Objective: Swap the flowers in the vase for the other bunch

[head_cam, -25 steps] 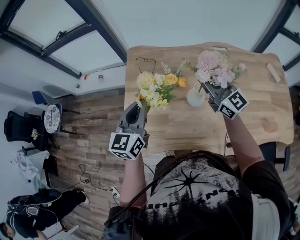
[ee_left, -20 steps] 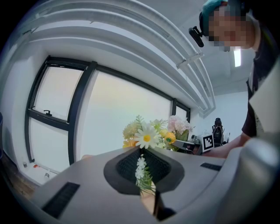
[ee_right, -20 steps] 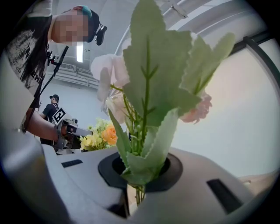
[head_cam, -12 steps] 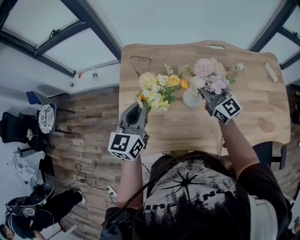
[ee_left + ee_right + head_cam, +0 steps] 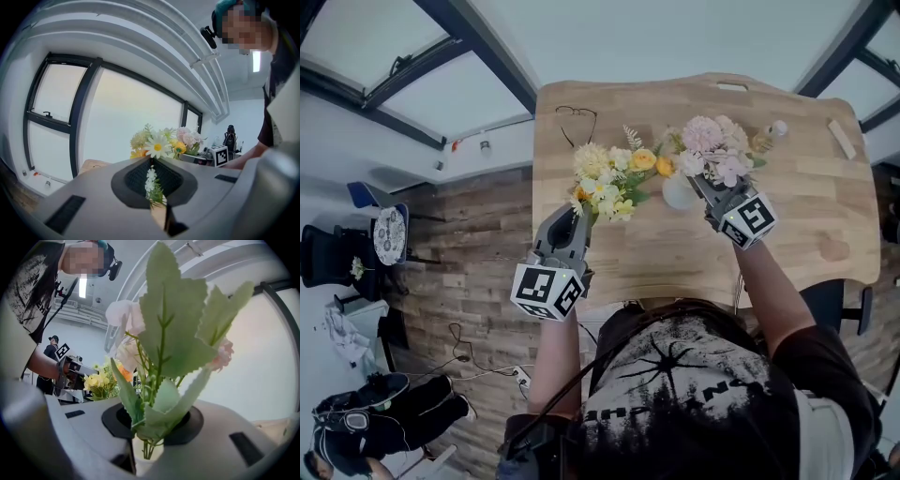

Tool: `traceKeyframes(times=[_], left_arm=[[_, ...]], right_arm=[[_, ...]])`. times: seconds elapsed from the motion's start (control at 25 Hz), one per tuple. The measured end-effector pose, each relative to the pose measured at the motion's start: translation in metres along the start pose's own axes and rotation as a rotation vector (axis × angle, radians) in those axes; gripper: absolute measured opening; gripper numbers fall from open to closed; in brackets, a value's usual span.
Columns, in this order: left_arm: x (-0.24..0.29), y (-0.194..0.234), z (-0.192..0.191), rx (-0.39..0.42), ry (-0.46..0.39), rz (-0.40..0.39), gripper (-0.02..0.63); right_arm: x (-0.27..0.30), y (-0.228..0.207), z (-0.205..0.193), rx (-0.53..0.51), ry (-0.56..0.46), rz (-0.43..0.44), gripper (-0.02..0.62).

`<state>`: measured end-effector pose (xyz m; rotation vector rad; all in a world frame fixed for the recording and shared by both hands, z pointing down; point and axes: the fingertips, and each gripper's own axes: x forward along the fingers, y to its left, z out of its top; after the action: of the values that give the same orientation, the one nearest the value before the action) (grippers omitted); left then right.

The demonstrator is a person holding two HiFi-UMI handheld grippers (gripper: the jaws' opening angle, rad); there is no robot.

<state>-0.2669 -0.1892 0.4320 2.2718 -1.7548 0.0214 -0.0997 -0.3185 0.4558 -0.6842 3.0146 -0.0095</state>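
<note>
A yellow and white bunch (image 5: 609, 183) is held by its stems in my left gripper (image 5: 572, 214), shut, near the table's left edge. In the left gripper view a white sprig (image 5: 151, 180) is pinched between the jaws below a daisy (image 5: 157, 146). The pink bunch (image 5: 712, 150) stands over the white vase (image 5: 678, 194), and my right gripper (image 5: 701, 187) is level at its stems. In the right gripper view the stems (image 5: 149, 446) run down between the jaws into the vase mouth (image 5: 140, 456). Those jaws are opening, with a gap on each side of the stems.
The wooden table (image 5: 675, 253) carries a pair of glasses (image 5: 572, 112) at the far left and a small wooden block (image 5: 841, 139) at the far right. Beyond the table's left edge lies wood-plank floor (image 5: 478, 234) with cables, chairs and bags.
My right gripper has come down with the pink bunch, so the stems now sit in the vase. My left gripper has kept still with the yellow bunch.
</note>
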Motion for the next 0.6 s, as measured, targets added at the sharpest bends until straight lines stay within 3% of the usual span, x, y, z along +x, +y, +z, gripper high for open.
traceKeyframes(times=[0.32,0.6], left_arm=[[0.003,0.001,-0.003,0.007,0.015,-0.009,0.018],[0.005,0.001,-0.007,0.005,0.028,-0.009,0.018]], right_arm=[[0.003,0.007,-0.016,-0.027,0.039,0.016,0.233],[-0.001,0.004,-0.034,-0.018,0.109,0.007,0.261]])
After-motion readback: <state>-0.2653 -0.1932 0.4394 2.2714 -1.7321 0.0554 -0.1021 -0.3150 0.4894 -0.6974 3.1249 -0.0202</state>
